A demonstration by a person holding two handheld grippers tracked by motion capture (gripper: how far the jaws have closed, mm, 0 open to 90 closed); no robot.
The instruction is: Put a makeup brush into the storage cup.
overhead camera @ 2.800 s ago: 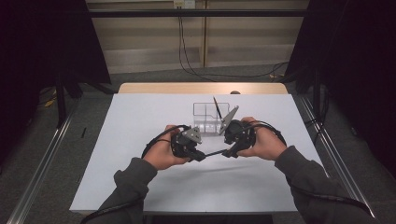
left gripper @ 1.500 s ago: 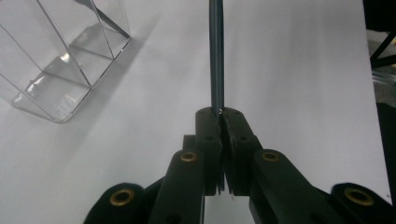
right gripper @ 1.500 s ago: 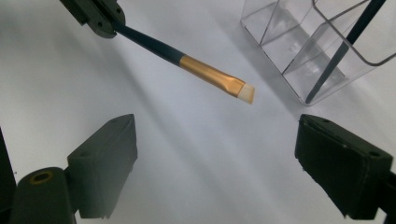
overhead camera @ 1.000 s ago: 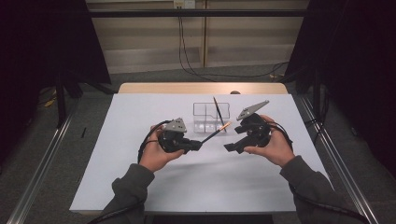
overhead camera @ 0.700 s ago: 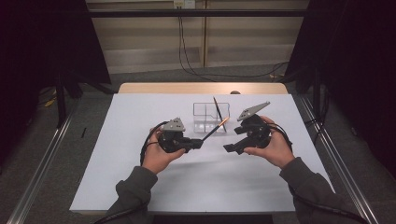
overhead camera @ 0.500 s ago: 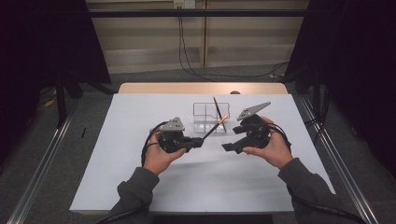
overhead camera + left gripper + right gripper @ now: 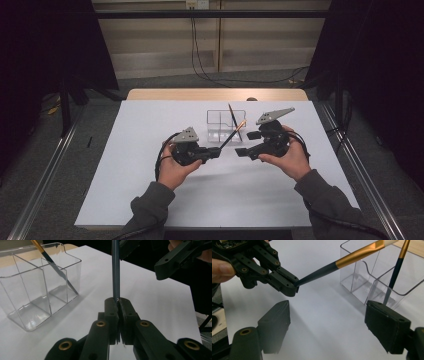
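My left gripper point(image 7: 216, 151) point(image 7: 118, 301) is shut on the dark handle end of a paintbrush point(image 7: 230, 136) point(image 7: 115, 270) point(image 7: 342, 263), which slants up and right toward the clear divided organiser point(image 7: 222, 125) point(image 7: 37, 290) point(image 7: 372, 272). The brush has a gold ferrule near its tip. A second paintbrush point(image 7: 234, 116) point(image 7: 53, 265) point(image 7: 395, 272) leans inside the organiser. My right gripper point(image 7: 244, 143) point(image 7: 327, 322) stands open just right of the held brush, its jaws wide apart with nothing between them.
A white sheet point(image 7: 150, 125) covers the table top. The wooden table edge point(image 7: 215, 94) shows at the back. Metal rails point(image 7: 350, 150) run along both sides, with dark floor beyond.
The two grippers have drawn apart. The right one let go and opened, while the left one keeps the paintbrush and has tilted its tip up toward the organiser.
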